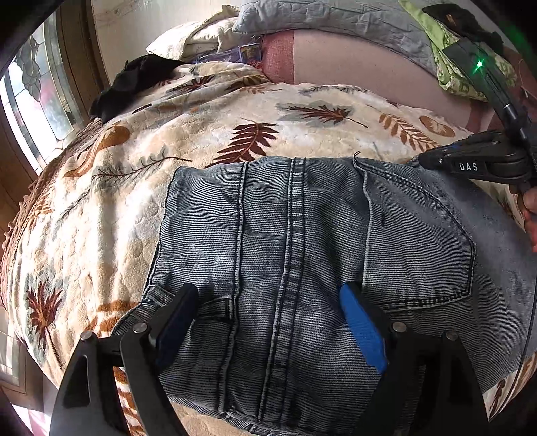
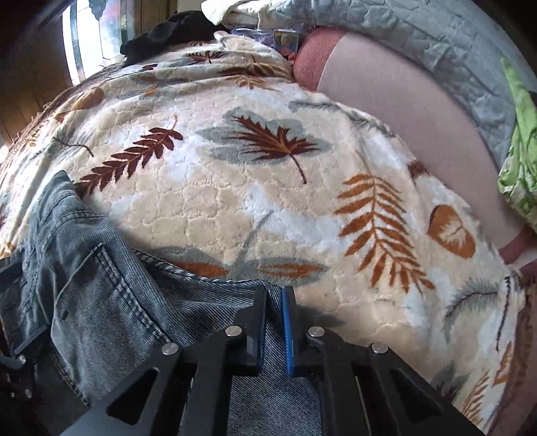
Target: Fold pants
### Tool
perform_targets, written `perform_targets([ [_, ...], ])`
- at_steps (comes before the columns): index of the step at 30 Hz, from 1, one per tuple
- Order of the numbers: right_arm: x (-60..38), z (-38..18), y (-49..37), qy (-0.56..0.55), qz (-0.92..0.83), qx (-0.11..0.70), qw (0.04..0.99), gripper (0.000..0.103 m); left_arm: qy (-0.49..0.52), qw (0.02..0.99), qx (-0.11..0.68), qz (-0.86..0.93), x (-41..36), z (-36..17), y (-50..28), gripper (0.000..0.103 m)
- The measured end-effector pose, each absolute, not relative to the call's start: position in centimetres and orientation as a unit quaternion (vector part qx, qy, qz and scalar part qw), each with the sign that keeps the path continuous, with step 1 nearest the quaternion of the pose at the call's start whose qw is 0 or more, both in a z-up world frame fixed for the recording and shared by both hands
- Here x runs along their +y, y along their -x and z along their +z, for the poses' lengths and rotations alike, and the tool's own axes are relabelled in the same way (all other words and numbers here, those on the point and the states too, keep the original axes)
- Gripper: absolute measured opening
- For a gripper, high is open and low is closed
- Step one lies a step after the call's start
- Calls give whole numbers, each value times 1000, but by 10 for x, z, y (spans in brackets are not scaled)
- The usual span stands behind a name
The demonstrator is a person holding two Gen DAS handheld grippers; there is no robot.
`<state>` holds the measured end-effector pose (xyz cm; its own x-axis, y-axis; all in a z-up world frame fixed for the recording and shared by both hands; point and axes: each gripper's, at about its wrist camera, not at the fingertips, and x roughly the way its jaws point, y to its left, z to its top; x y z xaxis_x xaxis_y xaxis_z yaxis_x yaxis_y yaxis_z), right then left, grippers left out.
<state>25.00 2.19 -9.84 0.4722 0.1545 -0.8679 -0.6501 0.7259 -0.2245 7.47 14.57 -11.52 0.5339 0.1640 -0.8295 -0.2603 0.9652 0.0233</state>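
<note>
Faded blue pants point(image 1: 302, 234) lie folded into a block on a leaf-patterned blanket point(image 1: 201, 117), back pocket and seams facing up. My left gripper point(image 1: 268, 291) hovers over their near part, open wide, its pads clear of the cloth. My right gripper point(image 1: 423, 161) meets the block's far right corner. In the right wrist view the right gripper point(image 2: 275, 290) has its fingers pressed together on the edge of the pants point(image 2: 100, 302), with a thin strip of denim between them.
A grey quilt point(image 1: 335, 20), a green cloth point(image 1: 449, 67) and a pink sheet point(image 1: 352, 63) lie at the far side of the bed. A black garment point(image 1: 141, 80) sits at the far left by a window point(image 1: 37, 100). A hand point(image 1: 530, 208) holds the right tool.
</note>
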Motion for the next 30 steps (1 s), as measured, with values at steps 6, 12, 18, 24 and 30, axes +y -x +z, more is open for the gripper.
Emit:
perform_targets([
  [6, -8, -121, -276, 194, 228, 498, 814, 1, 61, 874, 467, 116, 149, -116, -74, 87],
  [12, -40, -63, -268, 42, 302, 494, 815, 2, 58, 874, 465, 125, 146, -115, -75, 87],
  [18, -13, -127, -247, 42, 317, 590, 741, 3, 72, 875, 465, 114, 151, -107, -73, 87],
  [24, -6, -121, -231, 83, 311, 563, 762, 3, 84, 887, 434, 133, 170, -66, -85, 87],
  [30, 17, -98, -224, 77, 344, 525, 774, 3, 60, 835, 520, 170, 187, -115, -96, 88],
])
